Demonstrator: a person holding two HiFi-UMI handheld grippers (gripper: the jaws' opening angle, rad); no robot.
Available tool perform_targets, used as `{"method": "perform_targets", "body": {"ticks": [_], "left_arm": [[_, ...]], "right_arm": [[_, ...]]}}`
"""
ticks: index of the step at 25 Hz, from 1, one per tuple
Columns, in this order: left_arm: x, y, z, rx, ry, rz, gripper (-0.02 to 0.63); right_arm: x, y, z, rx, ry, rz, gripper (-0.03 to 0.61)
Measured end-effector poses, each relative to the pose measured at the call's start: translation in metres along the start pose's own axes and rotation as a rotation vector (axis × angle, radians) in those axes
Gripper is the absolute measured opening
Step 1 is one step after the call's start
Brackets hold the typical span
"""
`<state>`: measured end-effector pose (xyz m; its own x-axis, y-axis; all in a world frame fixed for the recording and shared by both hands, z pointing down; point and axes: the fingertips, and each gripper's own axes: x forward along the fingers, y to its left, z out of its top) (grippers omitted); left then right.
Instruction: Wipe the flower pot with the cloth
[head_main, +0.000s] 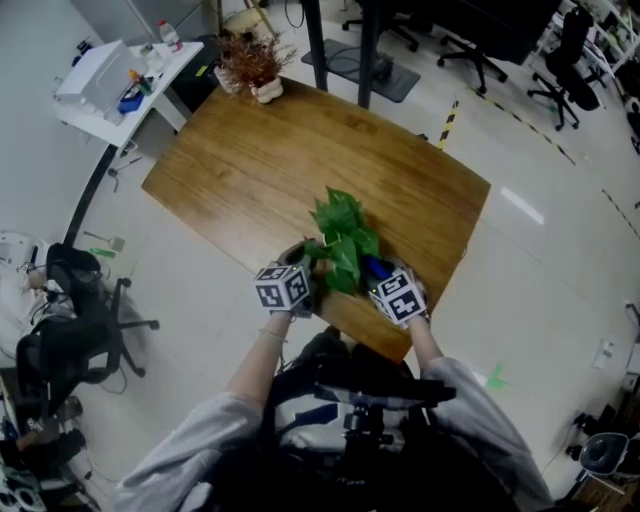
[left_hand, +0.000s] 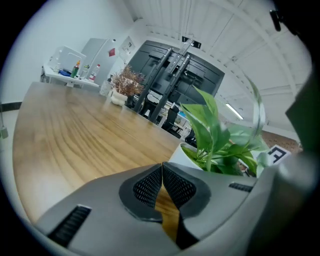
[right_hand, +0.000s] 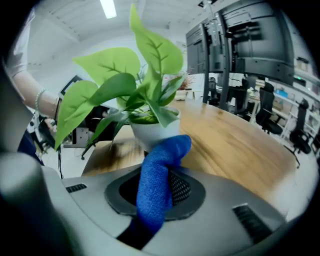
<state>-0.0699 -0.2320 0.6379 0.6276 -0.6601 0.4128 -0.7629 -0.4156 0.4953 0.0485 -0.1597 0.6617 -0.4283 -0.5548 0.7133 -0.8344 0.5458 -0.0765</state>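
Note:
A leafy green plant (head_main: 342, 238) stands near the front edge of the wooden table (head_main: 260, 170); its leaves hide the pot from the head view. The white flower pot (right_hand: 152, 134) sits just ahead of my right gripper (right_hand: 162, 175), which is shut on a blue cloth (right_hand: 157, 187). The cloth's upper end rests against the pot's lower side. The blue cloth (head_main: 376, 268) also peeks out right of the leaves. My left gripper (left_hand: 161, 169) is shut with nothing between its pads, on the table just left of the white flower pot (left_hand: 192, 156).
A dried brown plant (head_main: 253, 62) in a small pot stands at the table's far corner. A white side table (head_main: 115, 85) with bottles lies beyond. An office chair (head_main: 75, 320) is on the floor at left. The table's front edge (head_main: 385, 345) is right below the grippers.

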Motion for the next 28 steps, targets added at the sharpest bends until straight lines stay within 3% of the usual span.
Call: {"method": "perform_targets", "body": {"ticks": [3,8,12,18,22,28], "left_arm": [[-0.018,0.002,-0.001,-0.058,-0.044,-0.003,0.012],[-0.043,-0.02,-0.014,0.119,0.014,-0.043,0.012],[-0.051,-0.044,-0.02,0.128,0.003,-0.123,0.012],[-0.069,-0.083,-0.041,0.139,-0.008,-0.198,0.012],[-0.086,-0.109,-0.052,0.116,-0.032,-0.204,0.012],[-0.116,-0.145,-0.075,0.098,-0.065,-0.205,0.012]], "right_arm": [[-0.014,-0.001,-0.015,0.131,-0.035,-0.062,0.074],[-0.041,0.01,-0.032,0.21,-0.081,-0.163,0.074],[-0.062,0.023,-0.027,0.256,-0.151,-0.201,0.074],[-0.089,0.038,-0.029,0.279,-0.218,-0.208,0.072],[-0.106,0.05,-0.036,0.332,-0.228,-0.173,0.072],[-0.133,0.074,-0.051,0.294,-0.244,-0.13,0.071]]}}
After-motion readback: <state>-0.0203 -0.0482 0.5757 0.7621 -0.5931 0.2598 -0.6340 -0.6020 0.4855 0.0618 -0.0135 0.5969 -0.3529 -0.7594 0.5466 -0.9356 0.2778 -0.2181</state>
